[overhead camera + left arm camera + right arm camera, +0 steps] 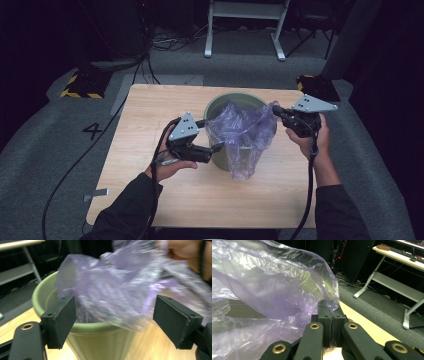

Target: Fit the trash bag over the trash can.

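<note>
Purple film, thin and crinkled, is what I am working with: a plastic bag (243, 135) that I am fitting into the green bin (220, 102) as a liner. It sits partly inside the bin and partly spills over the near wall, hanging down the outside towards the table (150, 110).

My right gripper (276, 111) is clamped tight on the bag's edge, at the bin's right rim, holding that side up. My left gripper (214, 148) waits with its jaws spread wide at the bin's near left wall; the film lies just beyond them, with neither pad pressing it.

I judge this to be the spreading step. Next I need to bring my left gripper onto the loose edge above the bin's near rim, pinch it, and pull it outward over the rim opposite my right.
</note>
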### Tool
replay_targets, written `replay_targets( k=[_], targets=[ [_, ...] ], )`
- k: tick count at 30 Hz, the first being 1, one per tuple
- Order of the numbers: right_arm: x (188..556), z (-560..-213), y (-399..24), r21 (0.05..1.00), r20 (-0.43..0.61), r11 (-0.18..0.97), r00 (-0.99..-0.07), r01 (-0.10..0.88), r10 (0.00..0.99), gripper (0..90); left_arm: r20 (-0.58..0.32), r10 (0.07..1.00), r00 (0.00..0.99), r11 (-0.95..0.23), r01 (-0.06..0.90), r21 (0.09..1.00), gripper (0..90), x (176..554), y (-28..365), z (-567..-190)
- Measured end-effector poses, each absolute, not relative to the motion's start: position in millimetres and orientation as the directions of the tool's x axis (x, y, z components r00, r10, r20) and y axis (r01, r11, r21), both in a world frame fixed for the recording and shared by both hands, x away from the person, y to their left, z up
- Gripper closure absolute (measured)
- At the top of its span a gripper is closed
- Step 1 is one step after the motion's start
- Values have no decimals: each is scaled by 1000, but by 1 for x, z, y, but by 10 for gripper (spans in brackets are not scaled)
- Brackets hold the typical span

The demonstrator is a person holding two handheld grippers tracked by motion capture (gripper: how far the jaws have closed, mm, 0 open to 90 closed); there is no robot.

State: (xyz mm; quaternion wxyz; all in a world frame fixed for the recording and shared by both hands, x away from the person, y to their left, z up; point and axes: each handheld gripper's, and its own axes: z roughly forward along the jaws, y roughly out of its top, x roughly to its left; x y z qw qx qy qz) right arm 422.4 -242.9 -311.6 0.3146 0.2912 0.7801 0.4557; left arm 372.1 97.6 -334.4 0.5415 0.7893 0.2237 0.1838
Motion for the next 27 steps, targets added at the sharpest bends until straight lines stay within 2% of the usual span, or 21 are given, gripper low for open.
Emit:
replay_targets(
  k=[1,2,4,6,8,9,11,18,27],
  targets=[
    [422,-313,-244,898,-216,407,-637,168,740,899,68,561,825,-329,147,933,445,373,97,-335],
    [422,-313,-244,898,-216,407,-637,168,740,899,91,572,815,-347,140,927,445,374,96,-336],
    [420,-315,-245,900,-213,403,-639,166,739,900,104,555,825,-369,132,920,670,377,100,-337],
    [420,-315,-245,899,-213,404,-640,167,738,899,137,558,818,-400,120,909,695,378,104,-338],
    [418,-317,-245,900,-211,404,-647,164,732,900,144,548,824,-411,115,904,836,379,111,-339],
    [418,-317,-245,900,-211,404,-647,164,732,900,141,544,827,-408,113,906,836,379,115,-339],
    [416,-319,-245,900,-208,404,-654,163,727,900,158,530,833,-427,101,899,894,377,123,-340],
    [413,-325,-246,893,-208,412,-645,182,735,900,175,503,846,-478,104,872,899,372,138,-360],
    [410,-337,-247,894,-201,404,-632,193,748,900,143,548,824,-473,165,866,900,380,138,-397]
  ],
)
